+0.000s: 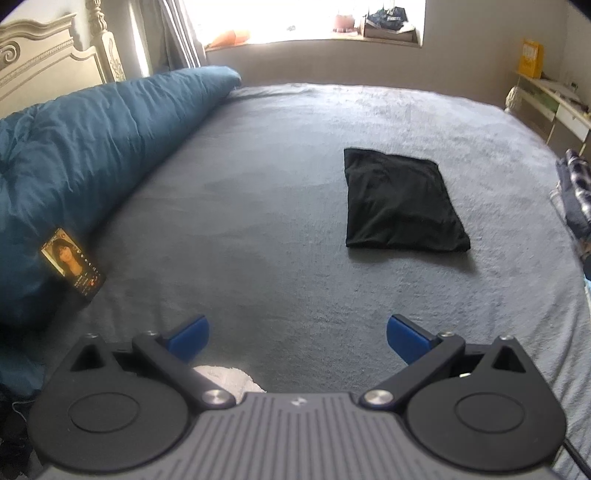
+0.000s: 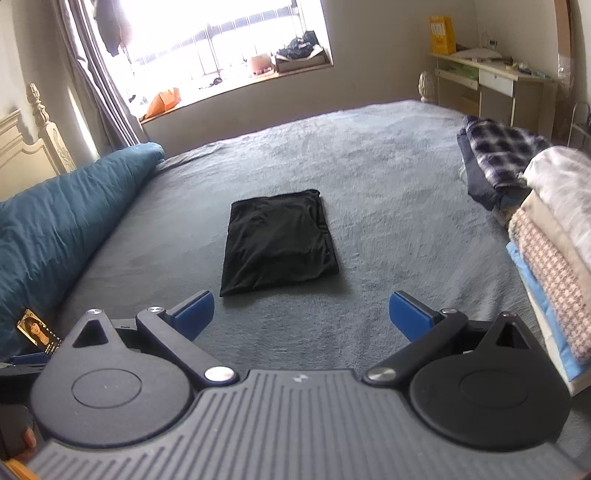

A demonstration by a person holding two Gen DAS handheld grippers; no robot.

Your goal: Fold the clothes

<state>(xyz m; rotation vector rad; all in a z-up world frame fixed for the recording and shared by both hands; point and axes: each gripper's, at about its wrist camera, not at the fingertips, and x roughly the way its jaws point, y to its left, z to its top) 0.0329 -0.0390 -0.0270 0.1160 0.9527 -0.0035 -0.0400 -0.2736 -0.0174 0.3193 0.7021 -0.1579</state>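
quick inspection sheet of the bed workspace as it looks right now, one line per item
surface: grey blanket covers the bed, mostly flat.
job's things: black garment lies folded into a rectangle mid-bed; stack of folded clothes at the right edge, plaid shirt pile beyond it.
clutter: phone with lit screen leans against the blue duvet on the left; white cloth shows under the left gripper.
grippers: left gripper open, empty; right gripper open, empty; both short of the garment.
cables: one dark cable beside the left gripper.
surroundings: bright window, curtain, headboard, desk with yellow bag.
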